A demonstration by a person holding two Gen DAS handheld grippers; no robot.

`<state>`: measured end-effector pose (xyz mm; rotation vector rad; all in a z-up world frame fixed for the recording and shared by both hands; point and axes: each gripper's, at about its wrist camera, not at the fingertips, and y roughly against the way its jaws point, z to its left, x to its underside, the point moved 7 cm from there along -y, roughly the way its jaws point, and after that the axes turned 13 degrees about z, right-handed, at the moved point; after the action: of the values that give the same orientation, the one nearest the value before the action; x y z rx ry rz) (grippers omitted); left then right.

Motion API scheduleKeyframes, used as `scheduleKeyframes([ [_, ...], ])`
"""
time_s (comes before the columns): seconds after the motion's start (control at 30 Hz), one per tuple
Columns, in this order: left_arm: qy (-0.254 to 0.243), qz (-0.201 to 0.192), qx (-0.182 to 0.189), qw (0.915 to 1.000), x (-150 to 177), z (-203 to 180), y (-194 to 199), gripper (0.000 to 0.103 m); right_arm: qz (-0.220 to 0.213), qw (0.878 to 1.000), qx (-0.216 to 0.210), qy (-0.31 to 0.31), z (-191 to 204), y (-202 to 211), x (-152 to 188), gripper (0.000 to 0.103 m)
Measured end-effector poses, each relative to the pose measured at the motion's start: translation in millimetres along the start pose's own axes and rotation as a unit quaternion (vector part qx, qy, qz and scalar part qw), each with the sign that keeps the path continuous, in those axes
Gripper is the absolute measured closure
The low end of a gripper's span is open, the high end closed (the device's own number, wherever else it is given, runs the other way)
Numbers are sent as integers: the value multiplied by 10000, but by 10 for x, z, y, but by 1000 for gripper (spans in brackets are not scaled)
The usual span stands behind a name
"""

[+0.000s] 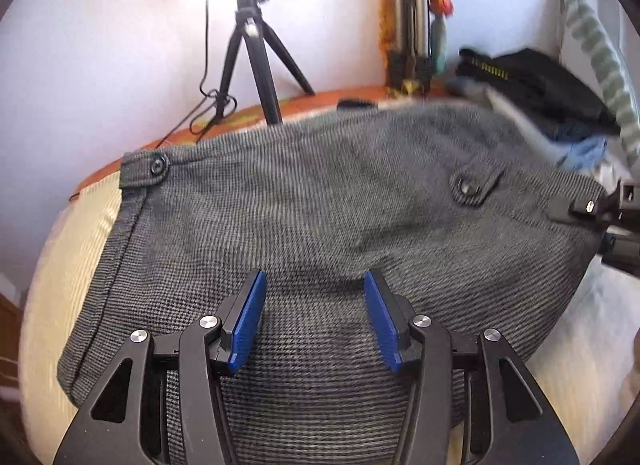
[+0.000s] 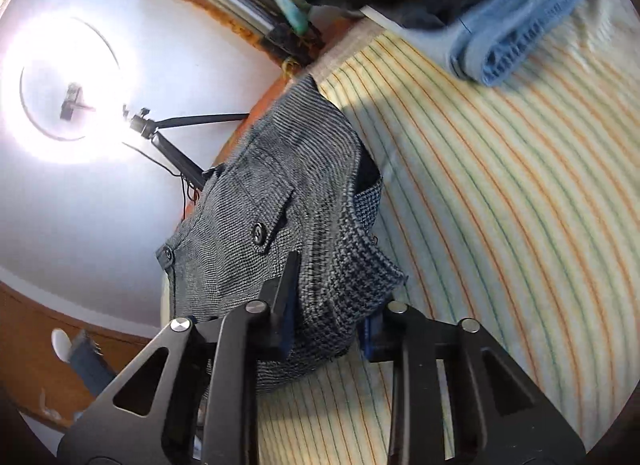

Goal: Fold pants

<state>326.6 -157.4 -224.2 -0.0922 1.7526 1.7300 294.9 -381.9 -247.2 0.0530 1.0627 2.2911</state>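
Lying across the striped bed sheet (image 2: 500, 185), the grey houndstooth pants (image 1: 320, 225) spread from 9 to 3 o'clock in the left wrist view, with no readable label or writing on them. The left tool (image 1: 312, 321) hovers over the cloth, blue pads wide apart, holding nothing. The right tool (image 2: 332, 305), rolled sideways, is clamped on a bunched edge of the pants. A tripod (image 1: 256, 65) stands at 11 o'clock; folded clothes (image 1: 540, 93) lie at 2 o'clock.
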Motion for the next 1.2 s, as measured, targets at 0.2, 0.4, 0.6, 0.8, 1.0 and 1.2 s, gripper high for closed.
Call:
scheduleKeyframes([
  [0.2, -176, 232, -95, 9995, 70, -69, -144, 53, -111, 9979, 373, 511, 161, 53, 18, 81],
  [0.4, 129, 74, 9, 9999, 50, 63, 67, 53, -172, 9957, 521, 753, 245, 121, 11, 83],
  [0.6, 55, 259, -15, 9996, 164, 96, 25, 53, -240, 9932, 627, 947, 362, 174, 7, 83],
  [0.8, -176, 367, -15, 9992, 185, 13, -71, 53, -391, 9867, 805, 1359, 663, 254, 16, 84],
  [1.0, 159, 300, 264, 9991, 108, 263, 184, 53, -513, 9739, 995, 1976, 1082, 331, 63, 85],
  [1.2, 877, 135, 523, 9947, 168, 858, 499, 53, -550, 9614, 1086, 2469, 1487, 284, 195, 85],
])
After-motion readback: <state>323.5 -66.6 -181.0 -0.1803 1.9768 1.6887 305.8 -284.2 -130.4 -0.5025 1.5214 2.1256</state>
